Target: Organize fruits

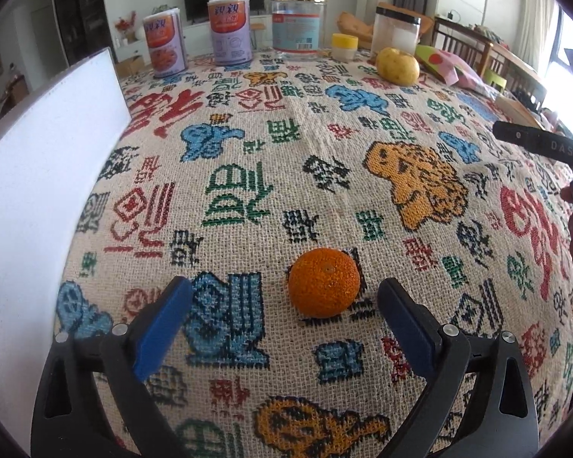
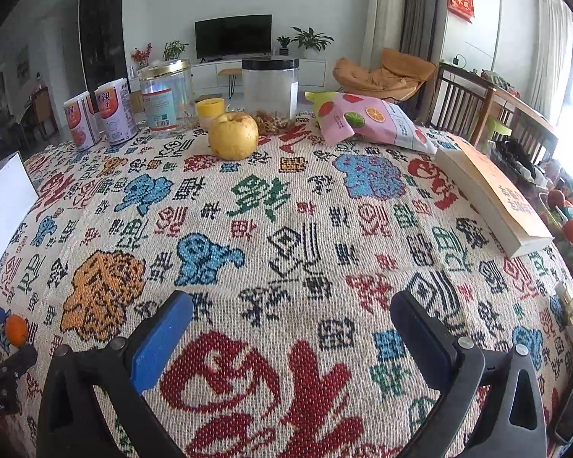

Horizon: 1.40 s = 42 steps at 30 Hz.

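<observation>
A small orange mandarin (image 1: 324, 283) lies on the patterned tablecloth, just ahead of my open left gripper (image 1: 284, 292) and nearer its right finger. It also shows at the far left of the right wrist view (image 2: 16, 329), beside a blue fingertip. A yellow apple (image 1: 397, 65) sits at the table's far side; in the right wrist view it (image 2: 233, 136) lies well ahead. My right gripper (image 2: 292, 307) is open and empty above bare cloth.
A white board (image 1: 46, 175) stands along the left. Two cans (image 1: 231, 30), a glass jar (image 1: 296, 24), a plastic jar (image 2: 270, 89) and a small yellow-lidded tub (image 2: 210, 110) line the far edge. A snack bag (image 2: 366, 122) and a book (image 2: 489, 198) lie at right.
</observation>
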Motion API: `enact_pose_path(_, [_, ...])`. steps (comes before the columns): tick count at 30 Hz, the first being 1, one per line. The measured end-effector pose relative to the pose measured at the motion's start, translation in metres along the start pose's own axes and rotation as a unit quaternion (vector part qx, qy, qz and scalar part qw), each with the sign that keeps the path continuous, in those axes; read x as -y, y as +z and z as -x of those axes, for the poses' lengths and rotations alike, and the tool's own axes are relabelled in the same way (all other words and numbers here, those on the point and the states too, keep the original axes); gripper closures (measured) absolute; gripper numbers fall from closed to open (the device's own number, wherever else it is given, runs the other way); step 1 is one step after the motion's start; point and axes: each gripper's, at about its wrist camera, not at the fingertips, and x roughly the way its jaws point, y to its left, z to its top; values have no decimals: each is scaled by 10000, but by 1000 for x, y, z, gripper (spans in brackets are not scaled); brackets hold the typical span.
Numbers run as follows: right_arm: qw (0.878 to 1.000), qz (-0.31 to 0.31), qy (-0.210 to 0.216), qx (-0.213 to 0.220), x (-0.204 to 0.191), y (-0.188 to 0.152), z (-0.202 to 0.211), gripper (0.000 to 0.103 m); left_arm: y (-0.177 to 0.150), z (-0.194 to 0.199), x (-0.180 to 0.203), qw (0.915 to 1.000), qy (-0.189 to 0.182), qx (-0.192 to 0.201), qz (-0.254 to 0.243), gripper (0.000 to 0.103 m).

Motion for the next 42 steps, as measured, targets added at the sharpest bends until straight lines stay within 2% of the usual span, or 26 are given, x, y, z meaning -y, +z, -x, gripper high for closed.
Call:
enact_pose_path(3, [9996, 121, 252, -59, -12, 46, -47, 0, 0, 0, 0, 10000, -1, 0, 2, 5])
enact_pose_path(6, [9991, 216, 230, -277, -26, 85, -97, 1, 0, 0, -1, 10000, -1, 1, 4, 4])
enact_pose_path(11, [9991, 65, 335, -262, -44, 133, -146, 7, 0, -1, 0, 10000, 34, -6, 15, 3])
enact_pose_path(12, [9989, 101, 320, -329, -49, 139, -155, 10, 0, -1, 0, 10000, 32, -6, 17, 3])
enact_pose_path(14, [9977, 150, 430, -507, -55, 146, -169, 33, 0, -1, 0, 10000, 30, -6, 20, 3])
enact_pose_path(15, [9975, 127, 441, -537, -56, 148, -171, 37, 0, -1, 0, 10000, 29, -6, 21, 3])
enact_pose_path(17, [9977, 6, 481, -485, -55, 148, -165, 37, 0, -1, 1, 10000, 32, -6, 19, 3])
enact_pose_path(23, [9936, -132, 1015, -479, -50, 105, -98, 37, 0, -1, 1, 10000, 36, -6, 18, 3])
enact_pose_path(28, [9870, 11, 1315, -924, -60, 27, -16, 37, 0, -1, 1, 10000, 31, -5, 24, 3])
enact_pose_path(30, [9865, 97, 1291, -1006, -61, -13, 19, 37, 1, -2, 0, 10000, 41, -6, 19, 3])
enact_pose_path(34, [9913, 326, 884, -915, -70, -82, 62, 37, 1, -2, 0, 10000, 67, -7, 13, 2])
enact_pose_path(36, [9950, 336, 706, -621, -71, -100, 75, 36, 1, -2, 0, 10000, 75, -8, 15, 2])
enact_pose_path(38, [9967, 247, 563, -537, -74, -106, 75, 32, 1, -2, 0, 10000, 68, -9, 21, 2])
enact_pose_path(40, [9961, 96, 563, -674, -75, -112, 65, 8, 1, -2, 0, 10000, 74, -16, 19, 2])
enact_pose_path(42, [9964, 304, 297, -737, -86, -109, 61, 0, 1, -2, 0, 10000, 75, -15, 23, 2])
